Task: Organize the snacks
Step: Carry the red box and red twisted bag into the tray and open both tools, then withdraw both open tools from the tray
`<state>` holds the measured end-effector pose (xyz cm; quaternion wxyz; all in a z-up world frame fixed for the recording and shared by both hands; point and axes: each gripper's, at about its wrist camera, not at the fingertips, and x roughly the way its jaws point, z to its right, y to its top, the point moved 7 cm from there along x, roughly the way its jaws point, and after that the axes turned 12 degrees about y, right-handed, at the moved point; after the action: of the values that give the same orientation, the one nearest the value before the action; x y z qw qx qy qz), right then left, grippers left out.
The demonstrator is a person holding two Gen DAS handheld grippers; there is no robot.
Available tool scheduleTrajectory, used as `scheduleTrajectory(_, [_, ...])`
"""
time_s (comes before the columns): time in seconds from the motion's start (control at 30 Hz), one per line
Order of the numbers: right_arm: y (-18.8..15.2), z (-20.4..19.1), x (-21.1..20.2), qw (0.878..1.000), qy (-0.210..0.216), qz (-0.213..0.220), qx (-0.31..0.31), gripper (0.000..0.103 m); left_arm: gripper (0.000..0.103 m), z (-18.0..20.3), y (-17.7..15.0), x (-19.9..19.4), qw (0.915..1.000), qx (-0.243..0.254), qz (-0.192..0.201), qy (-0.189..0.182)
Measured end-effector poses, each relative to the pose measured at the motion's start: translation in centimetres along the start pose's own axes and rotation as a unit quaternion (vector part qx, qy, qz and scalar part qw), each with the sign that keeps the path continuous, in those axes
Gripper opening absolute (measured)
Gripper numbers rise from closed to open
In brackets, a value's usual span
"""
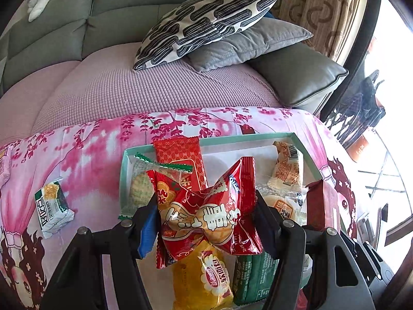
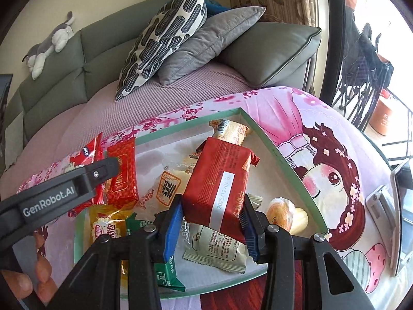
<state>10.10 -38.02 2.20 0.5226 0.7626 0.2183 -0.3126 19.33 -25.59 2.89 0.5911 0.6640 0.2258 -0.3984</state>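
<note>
Pink floral cloth (image 1: 85,149) covers the desk, and on it sits a mint-rimmed box (image 2: 268,144) holding loose snacks. Above the box, the left claw (image 1: 206,214) pinches a red puffed snack bag (image 1: 206,206). Over the box's middle, the right claw (image 2: 211,217) clamps a red wrapped bar (image 2: 219,178). Left of the box lies a small green-and-white packet (image 1: 53,206).
</note>
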Motion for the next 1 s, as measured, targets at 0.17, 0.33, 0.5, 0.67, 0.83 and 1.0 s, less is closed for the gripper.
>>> scheduleTrajectory(0.17, [-0.4, 0.4, 0.9, 1.0, -0.001, -0.01, 0.003, 0.045, 0.067, 0.7, -0.1, 1.5, 0.9998, 0.011, -0.013, 0.011])
scheduleTrajectory(0.33, [-0.7, 0.9, 1.5, 1.0, -0.004, -0.017, 0.009, 0.047, 0.07, 0.9, 0.1, 2.2, 0.9996, 0.012, -0.017, 0.017])
scheduleTrajectory(0.5, [-0.8, 1.5, 1.7, 1.0, -0.009, -0.021, 0.019, 0.047, 0.072, 1.0, 0.0, 2.4, 0.9995, 0.012, -0.022, 0.02])
scheduleTrajectory(0.67, [-0.8, 1.8, 1.7, 0.999, -0.012, -0.025, 0.023, 0.055, 0.076, 0.9, -0.3, 2.3, 0.9992, 0.011, -0.03, 0.024])
scheduleTrajectory(0.83, [-0.6, 1.8, 1.2, 1.0, -0.011, -0.019, 0.022, 0.059, 0.08, 0.5, -0.4, 1.3, 0.9994, 0.004, -0.025, 0.024])
scheduleTrajectory(1.0, [-0.3, 1.3, 0.7, 1.0, -0.008, -0.016, 0.014, 0.063, 0.084, -0.2, -0.3, 0.1, 0.9996, -0.005, -0.014, 0.026])
